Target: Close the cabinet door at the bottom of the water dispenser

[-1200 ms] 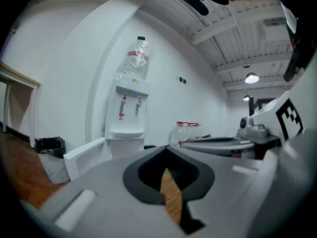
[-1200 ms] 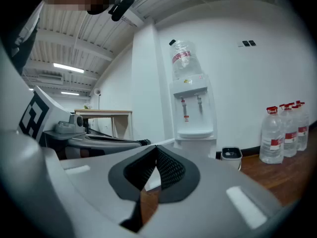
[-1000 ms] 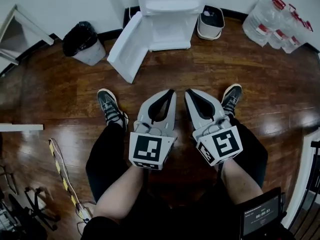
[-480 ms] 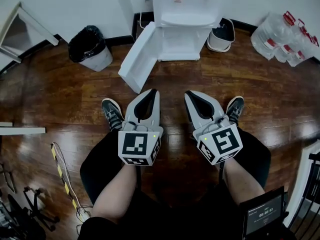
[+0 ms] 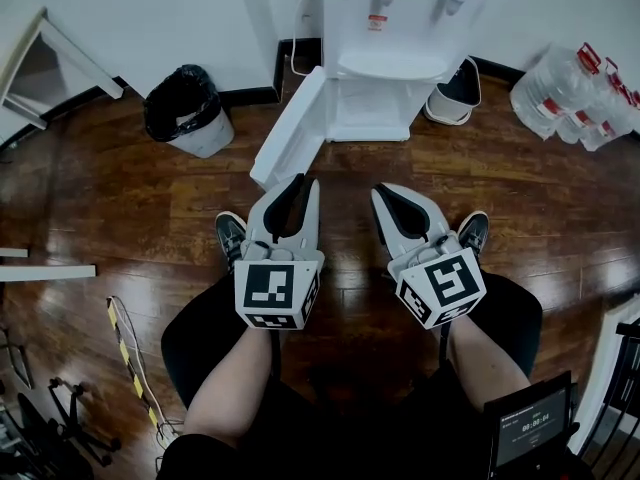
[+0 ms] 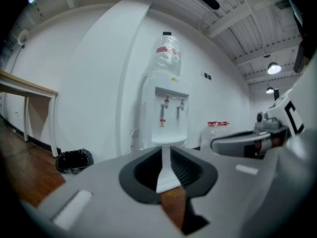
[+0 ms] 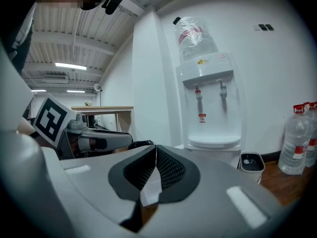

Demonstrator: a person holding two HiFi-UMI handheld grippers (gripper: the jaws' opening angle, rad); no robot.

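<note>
While cabinet door [image 5: 290,128] hangs open, left tongs [image 5: 297,182] opening, empty; right tongs [image 5: 386,192] pressed together.

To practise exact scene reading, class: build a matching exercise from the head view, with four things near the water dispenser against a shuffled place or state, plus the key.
1. cabinet door
2. bin with black liner
3. water bottles
4. white pail

a. clustered at the far right
b. swung open
c. close by the right side of the water dispenser
d. by the wall, left of the door

Pairs: 1-b, 2-d, 3-a, 4-c.
</note>
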